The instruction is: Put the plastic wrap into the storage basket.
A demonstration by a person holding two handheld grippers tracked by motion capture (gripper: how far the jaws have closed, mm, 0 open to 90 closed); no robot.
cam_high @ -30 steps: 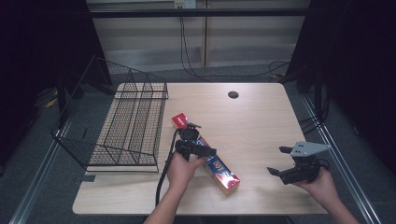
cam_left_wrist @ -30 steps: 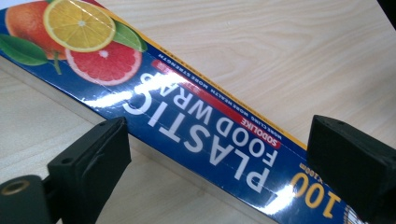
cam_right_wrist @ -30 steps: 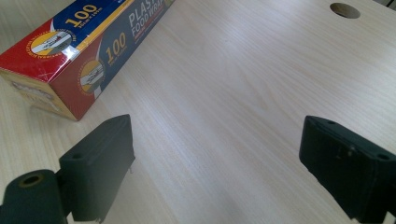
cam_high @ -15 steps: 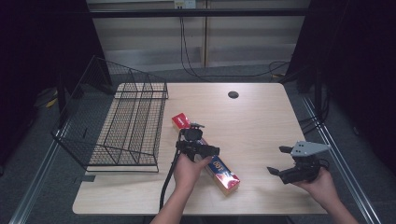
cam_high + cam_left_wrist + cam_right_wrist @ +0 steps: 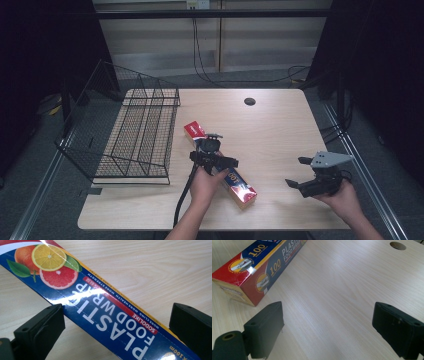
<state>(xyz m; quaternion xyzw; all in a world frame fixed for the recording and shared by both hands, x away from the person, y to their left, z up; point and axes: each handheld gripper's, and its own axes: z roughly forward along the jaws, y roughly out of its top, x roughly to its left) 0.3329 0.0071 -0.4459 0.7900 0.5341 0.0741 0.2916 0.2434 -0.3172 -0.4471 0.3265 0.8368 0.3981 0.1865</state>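
A: Left to right: wire basket (image 5: 135, 135) sits at the table's (image 5: 280, 125) left edge. Since a second ago the left gripper (image 5: 112, 322) has slid back along the plastic wrap box (image 5: 220, 167), jaws wide either side, gripping nothing.

B: So lining up a grab, I'd guess?

A: Probably. Box lies flat mid-table, long, blue with red ends, citrus picture. Right gripper (image 5: 307, 175) hovers open and empty, far right.

From above, my left hand (image 5: 207, 181) and left gripper (image 5: 212, 155) cover the middle of the food wrap box (image 5: 240, 187); its small print is unreadable there.
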